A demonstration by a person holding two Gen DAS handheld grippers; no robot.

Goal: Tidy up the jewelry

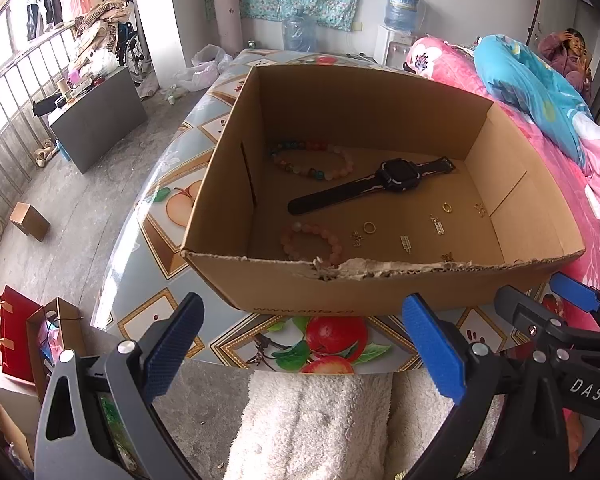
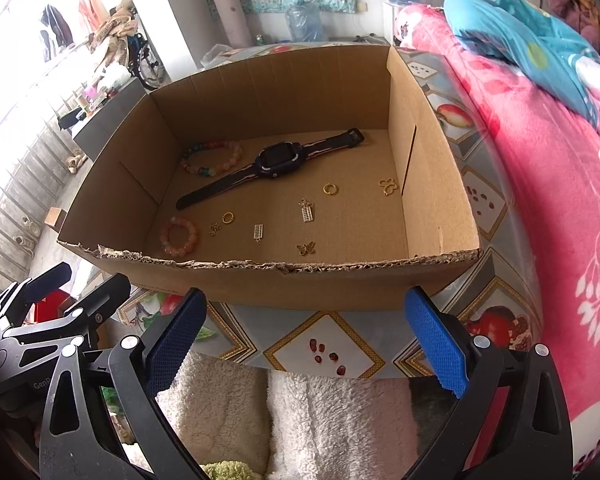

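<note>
An open cardboard box (image 1: 380,288) (image 2: 236,92) stands on the fruit-patterned table. Inside lie a black watch (image 1: 396,178) (image 2: 278,160), a multicoloured bead bracelet (image 1: 312,158) (image 2: 212,158), a pink bead bracelet (image 1: 312,242) (image 2: 179,236), gold rings (image 2: 330,189) (image 2: 228,217) and several small gold charms (image 2: 306,248). My left gripper (image 1: 300,344) is open and empty, in front of the box's near wall. My right gripper (image 2: 306,332) is open and empty too, just short of the same wall. The right gripper also shows in the left wrist view (image 1: 572,312).
The table (image 2: 328,344) carries the box; its near edge is just under my fingers. A bed with pink and blue quilts (image 2: 540,140) runs along the right. A fluffy white cloth (image 1: 312,424) lies below the grippers. Bags (image 1: 16,332) and a grey cabinet (image 1: 100,116) stand at the left.
</note>
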